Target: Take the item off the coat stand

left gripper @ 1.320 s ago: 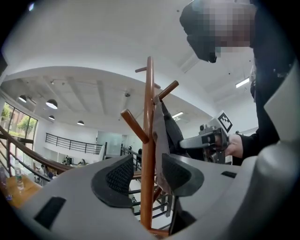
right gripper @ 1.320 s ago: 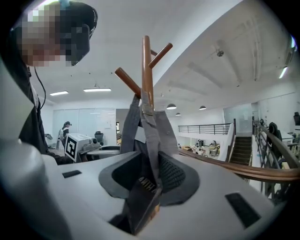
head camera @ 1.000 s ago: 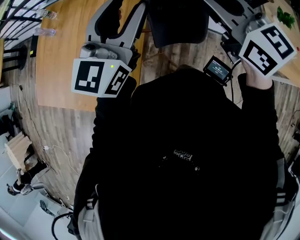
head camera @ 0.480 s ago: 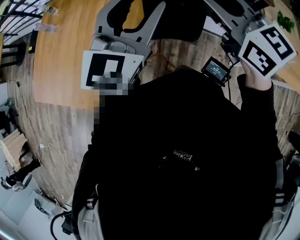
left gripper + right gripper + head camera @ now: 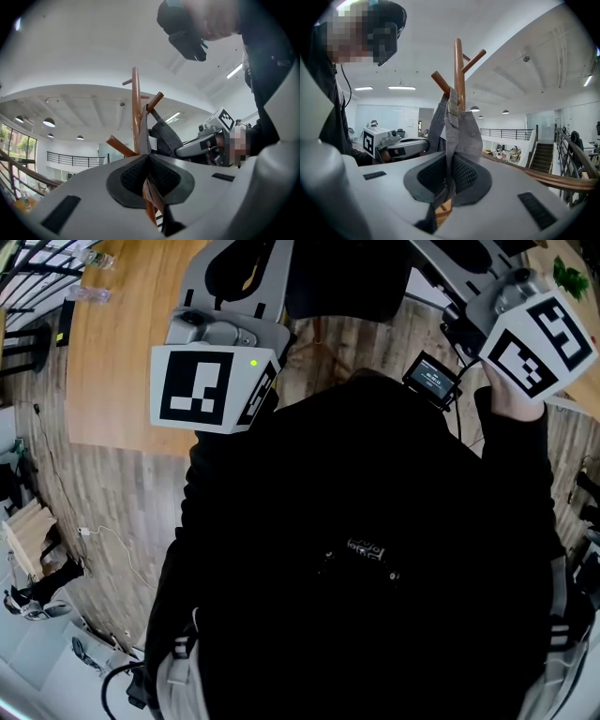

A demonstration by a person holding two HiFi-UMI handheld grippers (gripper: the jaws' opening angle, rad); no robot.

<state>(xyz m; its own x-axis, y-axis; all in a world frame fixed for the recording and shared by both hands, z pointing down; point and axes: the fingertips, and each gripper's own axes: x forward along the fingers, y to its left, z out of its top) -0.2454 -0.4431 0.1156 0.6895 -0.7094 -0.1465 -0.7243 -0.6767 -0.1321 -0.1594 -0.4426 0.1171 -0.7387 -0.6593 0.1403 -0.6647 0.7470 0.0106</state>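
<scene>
1. We are holding both tongs up against the wooden coat stand point(image 5: 459, 70). Its pole is standing upright, with angled pegs point(image 5: 474, 60) branching off near the top.
2. The grey garment point(image 5: 461, 129) is hanging on the coat stand. It is draping from a peg, lying against the pole and falling down toward us.
3. Our right tongs point(image 5: 451, 161) are clamping a fold of the grey garment. The cloth is running down between the ribbed pads point(image 5: 465, 174) and coming out below them.
4. Our left tongs point(image 5: 148, 159) are closing and are almost together. They are pinching a thin edge of the grey garment just beside the pole.
5. The two tongs are facing each other from opposite sides of the coat stand, each showing in the other's view.
6. In the head view we are holding the two marker cubes point(image 5: 202, 388) up in front of our black top point(image 5: 375, 549). The left one is sitting over a wooden tabletop point(image 5: 122, 343), and a small lit screen point(image 5: 433, 381) is showing near the right one.
</scene>
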